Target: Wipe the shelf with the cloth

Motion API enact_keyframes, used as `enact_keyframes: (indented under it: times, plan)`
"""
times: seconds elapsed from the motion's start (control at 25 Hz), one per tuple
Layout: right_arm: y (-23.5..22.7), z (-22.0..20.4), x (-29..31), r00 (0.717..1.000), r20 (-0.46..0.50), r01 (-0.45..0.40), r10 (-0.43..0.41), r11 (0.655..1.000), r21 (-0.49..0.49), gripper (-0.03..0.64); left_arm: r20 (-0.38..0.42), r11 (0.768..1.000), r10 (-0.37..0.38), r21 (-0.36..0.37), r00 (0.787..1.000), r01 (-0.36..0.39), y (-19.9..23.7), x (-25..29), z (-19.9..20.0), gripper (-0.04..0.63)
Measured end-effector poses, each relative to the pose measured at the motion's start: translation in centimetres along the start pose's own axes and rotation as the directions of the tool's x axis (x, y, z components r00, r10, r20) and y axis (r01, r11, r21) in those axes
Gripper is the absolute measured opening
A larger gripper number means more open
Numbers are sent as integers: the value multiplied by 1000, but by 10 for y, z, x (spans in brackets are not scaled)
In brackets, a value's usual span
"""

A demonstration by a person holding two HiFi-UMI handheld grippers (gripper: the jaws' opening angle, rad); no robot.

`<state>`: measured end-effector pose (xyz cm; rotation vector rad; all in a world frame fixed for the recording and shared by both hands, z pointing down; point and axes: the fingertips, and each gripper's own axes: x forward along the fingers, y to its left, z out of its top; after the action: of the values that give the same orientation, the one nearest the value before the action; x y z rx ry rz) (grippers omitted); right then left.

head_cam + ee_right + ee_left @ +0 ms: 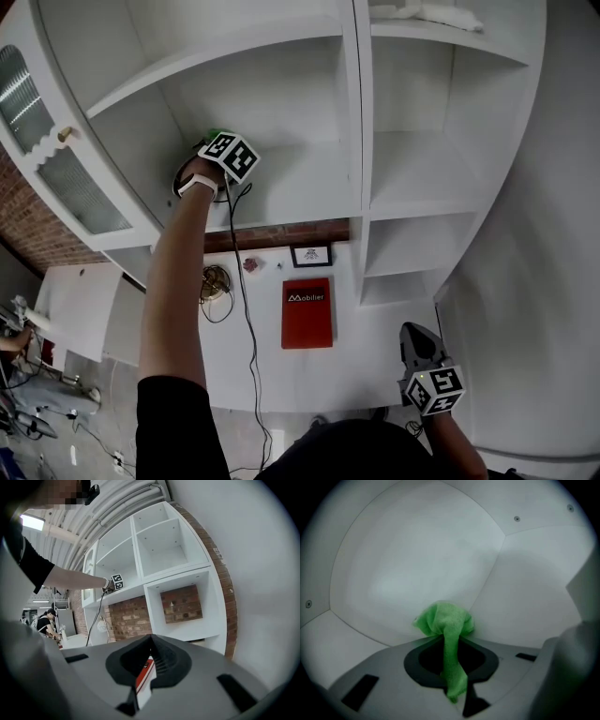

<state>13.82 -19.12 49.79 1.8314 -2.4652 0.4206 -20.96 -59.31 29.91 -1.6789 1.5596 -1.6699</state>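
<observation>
In the left gripper view a green cloth is bunched at the jaw tips, a strip of it trailing back between them. My left gripper is shut on it and holds it against the white inner surface of the shelf. The head view shows my left arm stretched up into the upper left compartment, the left gripper over the shelf board with a bit of green cloth past its marker cube. My right gripper hangs low at the right, shut and holding nothing, also seen as the right gripper.
A cabinet door with glass panes stands open at the left. A black cable drops from the left gripper. On the white counter below lie a red board, a small framed picture and a round wire object. A white wall is close on the right.
</observation>
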Motion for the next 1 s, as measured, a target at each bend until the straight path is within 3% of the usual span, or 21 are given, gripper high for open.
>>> enact_keyframes:
  times: [0.12,0.28,0.48,0.64,0.88,1.0]
  plan:
    - [3,-3,-2,1000,-10,16,-16,1000,5,0,60,993,-115,5,992,115,-23,-5,20,61]
    - [9,-7,-6,999,-21,33,-33,999,5,0,136,980,-198,55,971,192,-46,-17,57,63]
    - [7,-11,-14,997,-20,69,-69,998,5,0,235,958,-281,131,930,256,-82,-41,113,61]
    - [2,-15,-20,995,-24,92,-92,996,18,0,292,942,-316,208,903,262,-113,-62,153,61]
    - [-2,-26,-26,994,-35,108,-107,993,39,0,338,923,-358,266,871,276,-136,-79,181,61]
    - [-4,-26,-26,994,-35,102,-100,994,45,0,384,907,-417,236,824,349,-141,-90,185,61]
